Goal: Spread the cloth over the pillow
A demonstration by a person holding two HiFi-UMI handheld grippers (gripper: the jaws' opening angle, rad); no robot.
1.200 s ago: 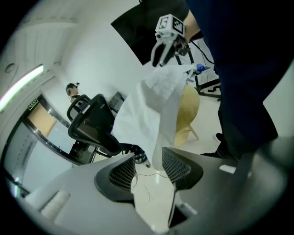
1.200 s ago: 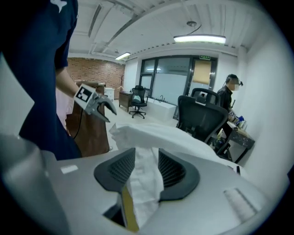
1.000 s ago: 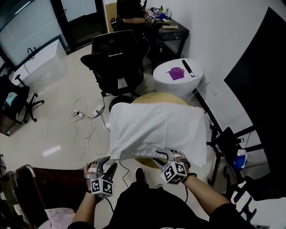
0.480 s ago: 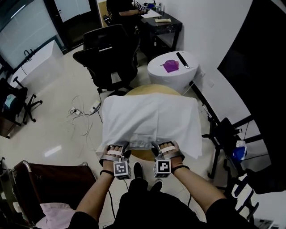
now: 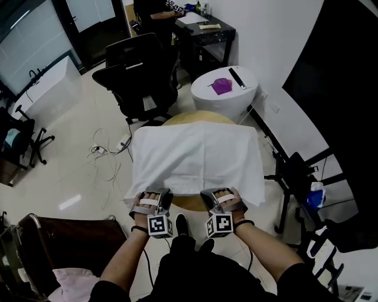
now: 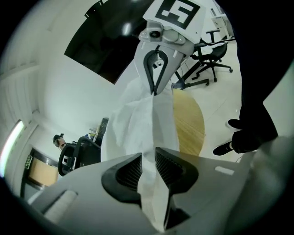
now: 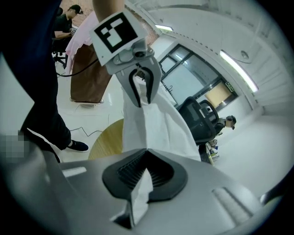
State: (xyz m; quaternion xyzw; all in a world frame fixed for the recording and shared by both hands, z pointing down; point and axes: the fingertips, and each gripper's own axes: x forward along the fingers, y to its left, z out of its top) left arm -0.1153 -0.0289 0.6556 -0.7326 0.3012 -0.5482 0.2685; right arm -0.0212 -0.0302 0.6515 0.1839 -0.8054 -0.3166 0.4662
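A white cloth lies draped over the pillow on a round wooden table; the pillow itself is hidden beneath it. Both grippers are at the cloth's near edge. My left gripper has just been closing and now pinches a fold of the cloth between its pads. My right gripper has also just been closing and is shut on a thin edge of the cloth. Each gripper view shows the other gripper clamped on the same hem: the right one and the left one.
A white round cabinet with a purple object stands beyond the table. Black office chairs are at the back left, with cables on the floor. A black stand is to the right, and a brown chair is near left. A person sits far back.
Both hands came in to the cloth's near edge, the left one moving right. Both sets of jaws closed on the hem, and the edge now hangs straighter.
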